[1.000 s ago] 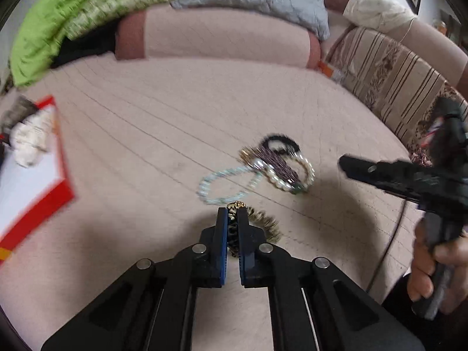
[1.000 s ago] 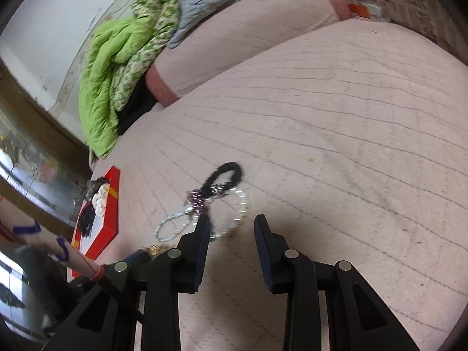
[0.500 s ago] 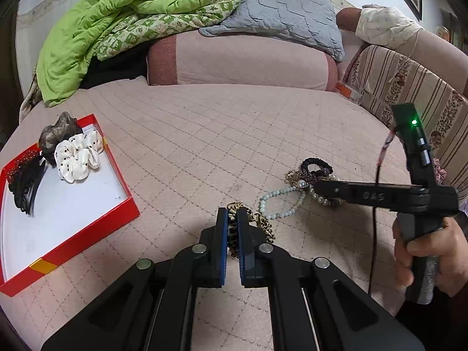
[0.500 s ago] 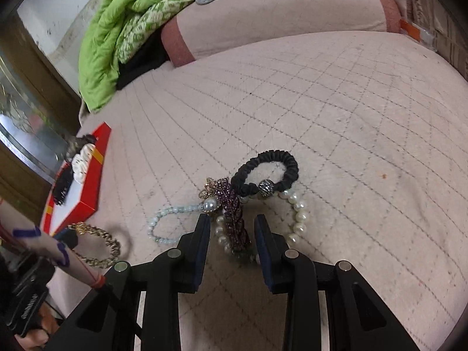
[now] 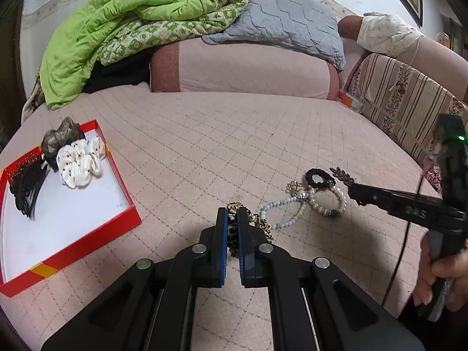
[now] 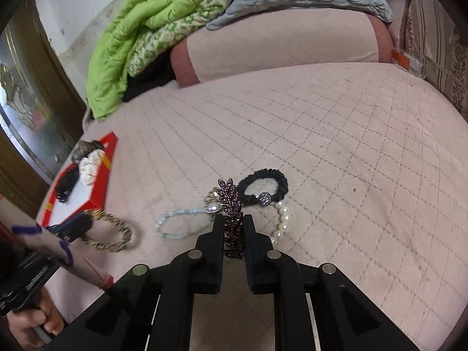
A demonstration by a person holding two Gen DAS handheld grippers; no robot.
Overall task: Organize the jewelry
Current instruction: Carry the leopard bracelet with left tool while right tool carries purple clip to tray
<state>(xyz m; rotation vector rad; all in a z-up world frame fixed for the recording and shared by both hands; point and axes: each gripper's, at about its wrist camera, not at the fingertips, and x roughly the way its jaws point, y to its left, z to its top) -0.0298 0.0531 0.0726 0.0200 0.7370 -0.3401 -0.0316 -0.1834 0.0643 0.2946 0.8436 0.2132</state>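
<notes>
My left gripper (image 5: 232, 219) is shut on a gold chain bracelet (image 5: 254, 222), which hangs from it above the bed; the bracelet also shows in the right wrist view (image 6: 112, 232). My right gripper (image 6: 233, 222) is shut on a purple leaf-shaped hair clip (image 6: 231, 201), seen at its tips in the left wrist view (image 5: 342, 175). On the quilt lie a black hair tie (image 6: 263, 187), a pearl bracelet (image 6: 282, 219) and a pale blue bead bracelet (image 6: 181, 222). A red box (image 5: 87, 234) with a white floor is at the left.
The box holds a white scrunchie (image 5: 80, 161), a grey-brown scrunchie (image 5: 58, 140) and a black claw clip (image 5: 26, 187). A pink bolster (image 5: 242, 70), green blanket (image 5: 117, 29) and grey pillow (image 5: 280, 23) lie at the back. A striped sofa back (image 5: 409, 102) is on the right.
My right gripper has closed on the purple clip and raised it from the pile. My left gripper has lifted with the gold bracelet, bringing the red box into view.
</notes>
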